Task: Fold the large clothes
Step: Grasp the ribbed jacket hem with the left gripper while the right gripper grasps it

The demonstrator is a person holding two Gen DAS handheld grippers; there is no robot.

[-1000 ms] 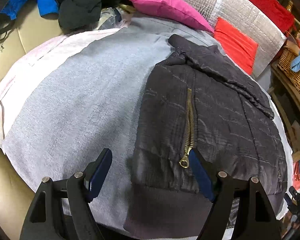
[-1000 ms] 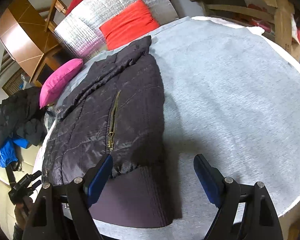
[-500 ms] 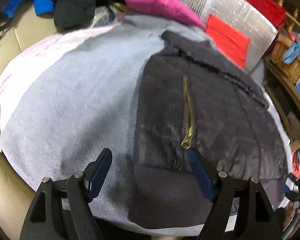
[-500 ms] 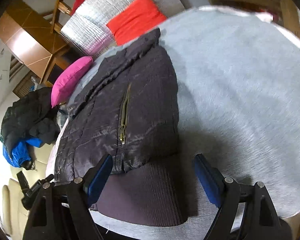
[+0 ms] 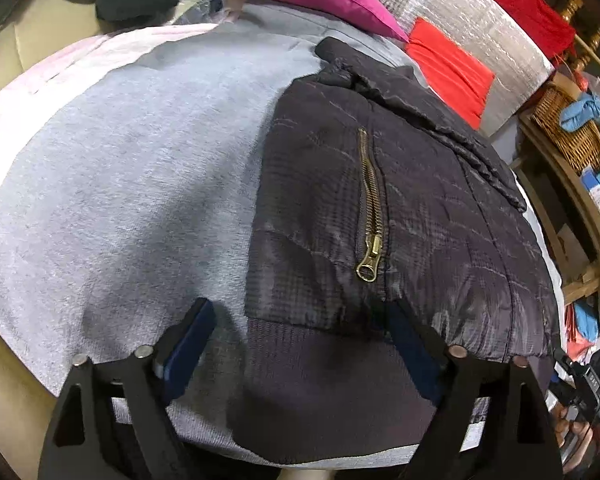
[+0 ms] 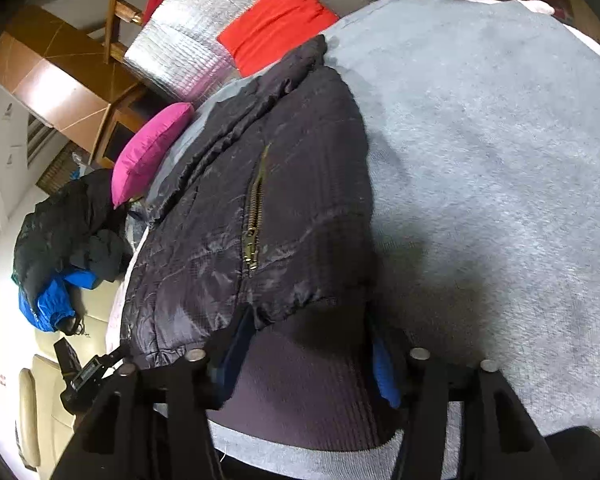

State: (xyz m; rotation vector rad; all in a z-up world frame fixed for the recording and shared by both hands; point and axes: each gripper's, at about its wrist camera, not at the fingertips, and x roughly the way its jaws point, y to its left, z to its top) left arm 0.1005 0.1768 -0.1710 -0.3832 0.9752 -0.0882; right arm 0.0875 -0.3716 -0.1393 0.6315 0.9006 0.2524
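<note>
The left gripper hung low over the near hem of the black jacket, which lay flat, already folded lengthwise, on the grey sheet; its jaws stood wide and were opening further, one pad on the sheet beside the jacket's edge, the other on the quilted fabric below the brass zipper, with the ribbed hem between them but not pinched. Compared with a second before, the hem filled more of this view, so the claw had come down closer. In the right wrist view, the right gripper straddled the same ribbed hem at the jacket's other corner, its jaws closing in from a wider spread, though the pads did not clearly press the cloth yet. Both claws seemed set to take the hem and fold it toward the collar.
</note>
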